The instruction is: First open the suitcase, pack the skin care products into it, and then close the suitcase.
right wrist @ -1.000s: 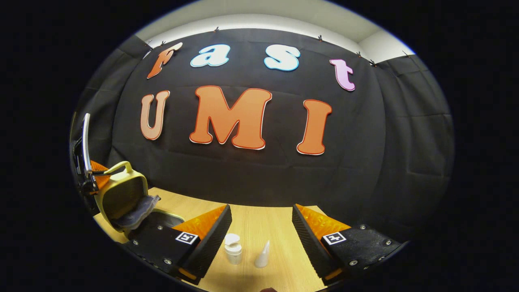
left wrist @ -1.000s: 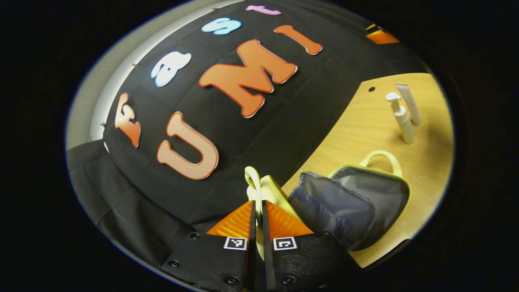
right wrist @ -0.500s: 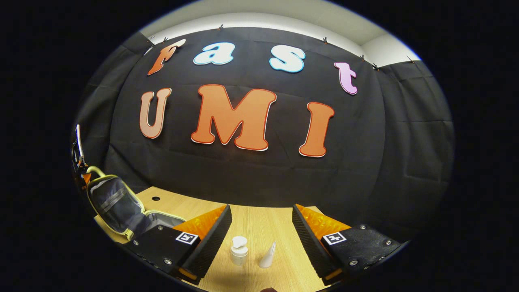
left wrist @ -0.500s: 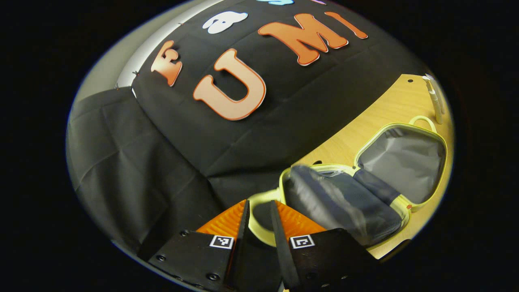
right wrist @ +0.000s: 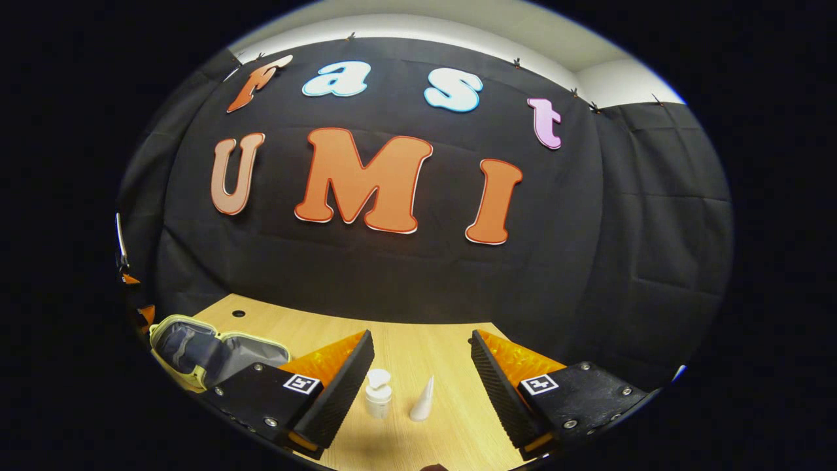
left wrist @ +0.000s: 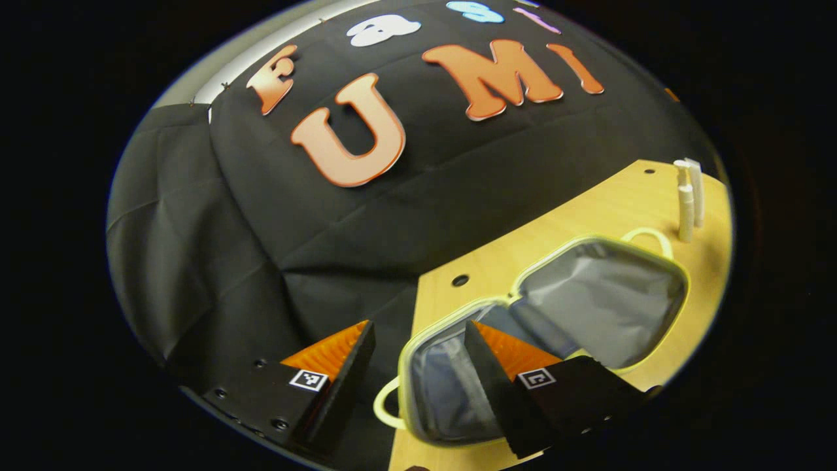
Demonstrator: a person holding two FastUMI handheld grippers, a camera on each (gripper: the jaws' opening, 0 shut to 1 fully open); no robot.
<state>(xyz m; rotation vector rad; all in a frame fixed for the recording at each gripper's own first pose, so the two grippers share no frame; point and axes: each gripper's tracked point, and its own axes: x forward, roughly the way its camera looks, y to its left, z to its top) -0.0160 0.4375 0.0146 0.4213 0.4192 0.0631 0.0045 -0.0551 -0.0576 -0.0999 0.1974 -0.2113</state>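
Yellow-rimmed suitcase [left wrist: 588, 307]: lies open flat on bench [left wrist: 575, 209], grey lining, beneath spread left hand-held gripper [left wrist: 415, 356]. Pump bottle [right wrist: 378, 392], tube [right wrist: 423, 399]: upright between spread right hand-held gripper [right wrist: 422, 366] fingers.

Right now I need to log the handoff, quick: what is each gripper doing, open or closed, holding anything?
Left gripper: open, holding nothing, above the opened yellow-green suitcase.
Right gripper: open, holding nothing.

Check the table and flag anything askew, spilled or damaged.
Nothing stands out. The suitcase lies open flat on the table, its lining empty. The pump bottle and the tube stand upright and apart from the case, unspilled. Left gripper and right gripper are both open.
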